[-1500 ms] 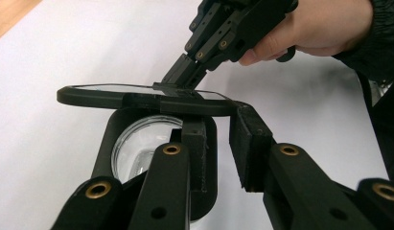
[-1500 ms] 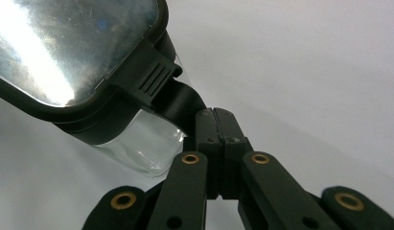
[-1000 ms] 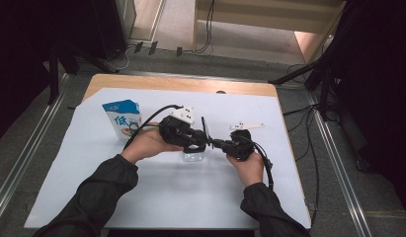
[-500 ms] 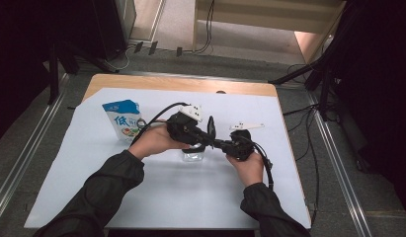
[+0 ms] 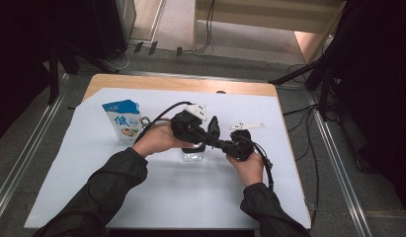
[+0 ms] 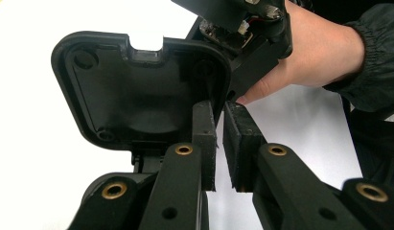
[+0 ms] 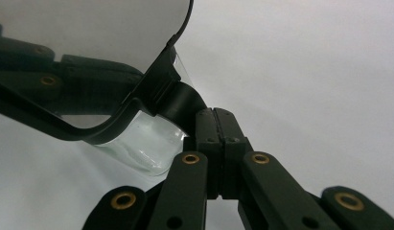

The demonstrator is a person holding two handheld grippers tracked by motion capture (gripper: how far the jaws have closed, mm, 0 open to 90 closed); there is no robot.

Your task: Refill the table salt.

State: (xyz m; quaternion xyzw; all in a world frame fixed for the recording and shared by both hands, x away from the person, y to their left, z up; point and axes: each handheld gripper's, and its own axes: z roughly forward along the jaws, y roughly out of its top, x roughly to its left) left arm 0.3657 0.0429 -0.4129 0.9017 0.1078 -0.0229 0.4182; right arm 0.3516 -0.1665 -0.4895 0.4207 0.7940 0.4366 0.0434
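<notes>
At the left of the white sheet [image 5: 92, 187] that covers the table stands a blue and white carton [image 5: 122, 120], upright and apart from the work; just to its right, in the high view, the person's left hand [image 5: 153, 140] carries the left gripper [image 5: 213, 129], which reaches toward the middle of the table; in the left gripper view its two pads [image 6: 204, 139] stand almost together with a thin slit between them, their tips at the edge of the raised black lid [image 6: 142, 91], and the jaws have just been closing; whether the pads press on the lid's edge or only flank it I cannot tell; the lid stands tilted up on its hinge over the clear container [image 5: 194, 154], which sits on the sheet at the centre, between the two hands and partly under the grippers; on the right, the right hand [image 5: 250, 168] holds the right gripper [image 5: 221, 144], pointed left at the container; in the right gripper view its jaws are pressed fully together, pinching the black latch tab [image 7: 182, 103] at the container's rim, with the clear wall [image 7: 142, 143] just to the left.
</notes>
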